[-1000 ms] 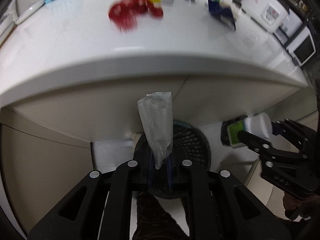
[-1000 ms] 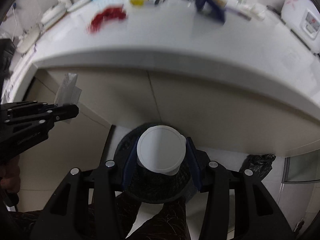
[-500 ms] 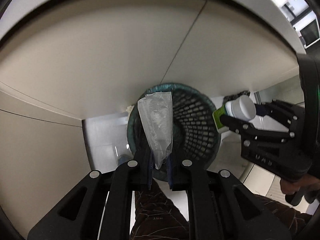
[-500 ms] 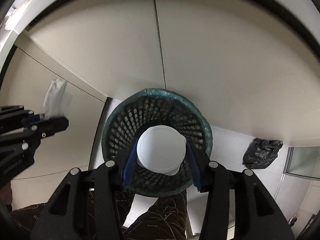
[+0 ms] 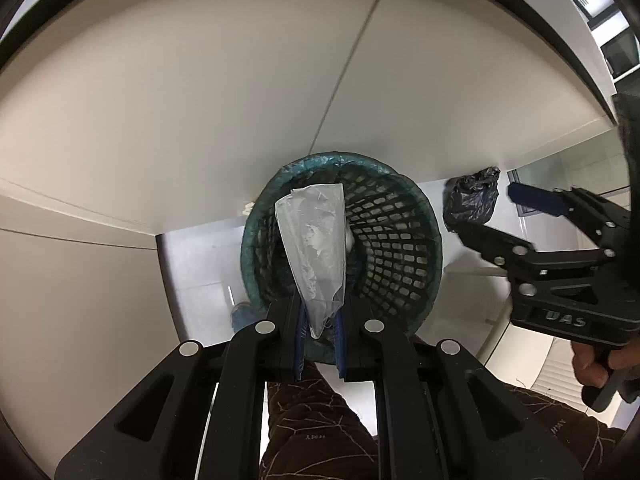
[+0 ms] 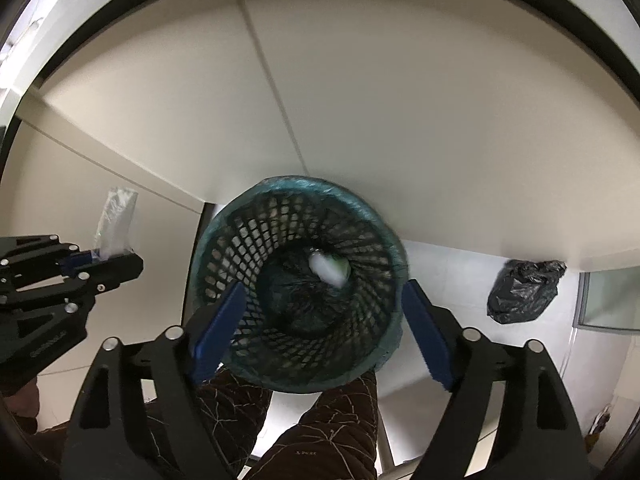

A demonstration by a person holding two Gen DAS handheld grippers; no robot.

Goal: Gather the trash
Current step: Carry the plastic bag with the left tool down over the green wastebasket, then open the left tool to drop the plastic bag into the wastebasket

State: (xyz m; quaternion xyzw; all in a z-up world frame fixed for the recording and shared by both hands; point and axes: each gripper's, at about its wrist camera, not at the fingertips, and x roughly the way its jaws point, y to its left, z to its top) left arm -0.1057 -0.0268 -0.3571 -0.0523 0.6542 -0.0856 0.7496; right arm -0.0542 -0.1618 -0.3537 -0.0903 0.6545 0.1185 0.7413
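Left wrist view: the left hand-held gripper [image 5: 319, 322] still pinches the clear plastic wrapper [image 5: 316, 236] above the mesh wastebasket [image 5: 404, 248], the bench top now gone from view.

Right wrist view: the right hand-held gripper [image 6: 320, 320], pointing straight down, is opening, nothing between its pads; the white bottle [image 6: 329, 269] it held lies inside the basket.

Both views are being bent by fisheye distortion, dark-vignetted corners; the white bottle [image 6: 329, 271] is being blurred.
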